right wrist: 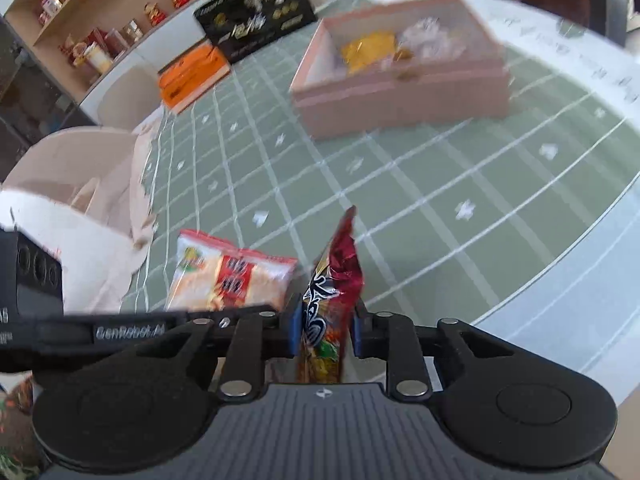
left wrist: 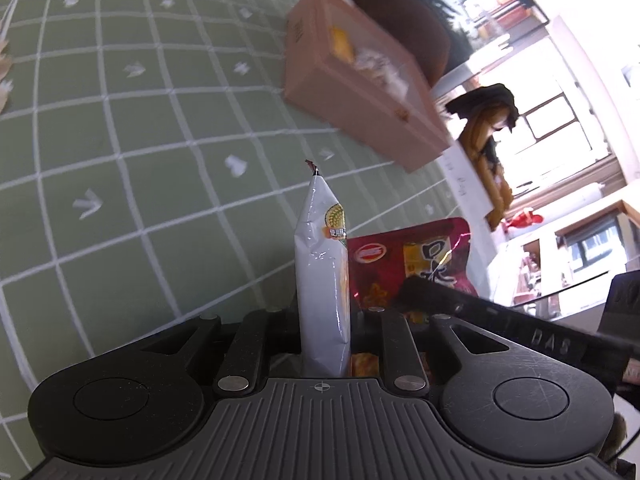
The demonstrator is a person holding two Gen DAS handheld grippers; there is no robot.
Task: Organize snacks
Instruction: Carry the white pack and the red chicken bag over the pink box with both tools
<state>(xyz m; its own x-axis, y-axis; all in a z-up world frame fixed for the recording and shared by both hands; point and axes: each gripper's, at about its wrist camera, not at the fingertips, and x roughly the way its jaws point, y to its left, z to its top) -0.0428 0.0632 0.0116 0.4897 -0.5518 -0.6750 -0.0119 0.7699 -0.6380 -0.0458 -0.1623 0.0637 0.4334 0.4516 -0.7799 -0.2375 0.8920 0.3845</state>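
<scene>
In the left wrist view my left gripper (left wrist: pixel 322 320) is shut on a white snack packet (left wrist: pixel 320 264), which stands edge-on between the fingers above the green checked tablecloth (left wrist: pixel 160 160). To its right is a red snack packet (left wrist: pixel 404 260), with the right gripper's black finger (left wrist: pixel 480 312) across it. In the right wrist view my right gripper (right wrist: pixel 325 324) is shut on that red snack packet (right wrist: pixel 332 280), blue pads pressing both sides. A white and orange cracker packet (right wrist: pixel 228 272) sits to its left, by the left gripper's arm (right wrist: pixel 128 330). An open pink box (right wrist: pixel 400 92) holding snacks stands farther back.
An orange box (right wrist: pixel 192 76) and a black box (right wrist: pixel 256 20) stand at the table's far left edge. A cream chair (right wrist: pixel 80 168) sits beside the table on the left. The glass table rim (right wrist: pixel 580 280) curves along the right. Shelves with ornaments (right wrist: pixel 80 20) lie beyond.
</scene>
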